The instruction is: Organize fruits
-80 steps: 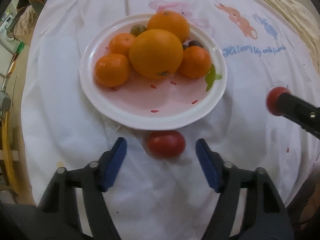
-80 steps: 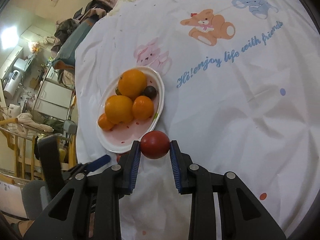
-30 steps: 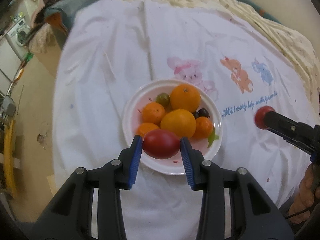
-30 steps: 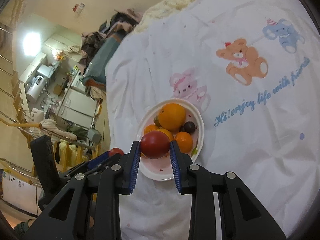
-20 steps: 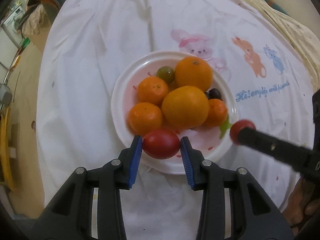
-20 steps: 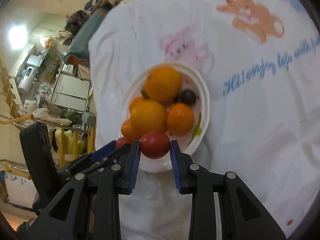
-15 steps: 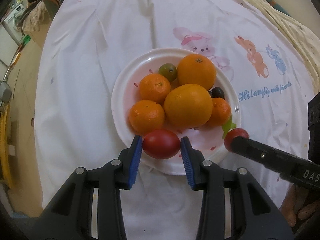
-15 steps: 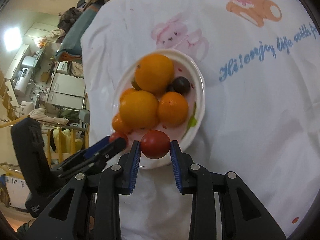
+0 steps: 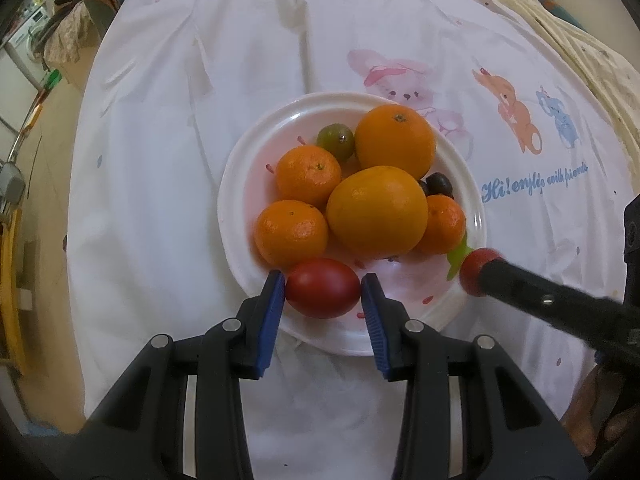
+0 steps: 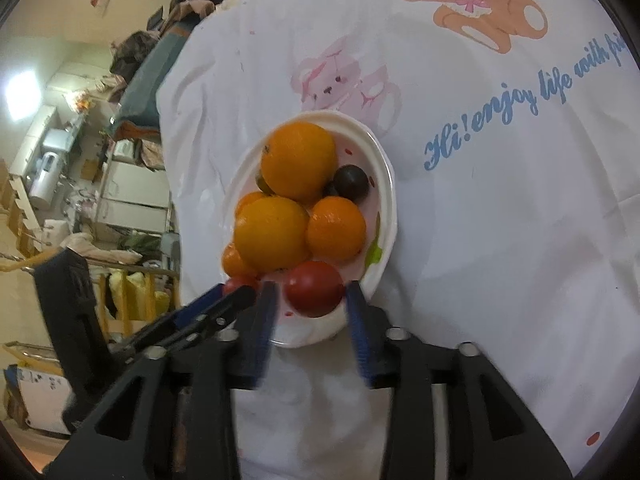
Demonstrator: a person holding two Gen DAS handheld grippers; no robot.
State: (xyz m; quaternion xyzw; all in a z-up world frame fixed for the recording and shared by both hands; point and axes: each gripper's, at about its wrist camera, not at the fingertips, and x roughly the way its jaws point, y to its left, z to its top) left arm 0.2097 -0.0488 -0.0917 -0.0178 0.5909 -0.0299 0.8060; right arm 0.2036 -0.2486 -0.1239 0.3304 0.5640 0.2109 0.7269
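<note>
A white plate [image 9: 244, 160] on the white printed cloth holds several oranges and tangerines [image 9: 376, 208], a green fruit [image 9: 336, 139] and a dark plum [image 9: 439, 183]. My left gripper [image 9: 322, 289] is shut on a red tomato [image 9: 322, 288] over the plate's near rim. My right gripper [image 10: 308, 300] has its jaws spread; a second red tomato [image 10: 314, 289] sits between them, apart from both blue pads, over the plate [image 10: 386, 184]. The right gripper also shows in the left wrist view with its tomato [image 9: 476, 270].
The cloth with cartoon animals and blue lettering [image 10: 520, 104] covers a round table. The table edge drops off at the left toward the floor and furniture [image 10: 132, 200]. A knitted cover [image 9: 592, 52] lies at the far right.
Both grippers came down over the plate's near side with their tomatoes. The right gripper's jaws have spread apart from its tomato. The left stays shut.
</note>
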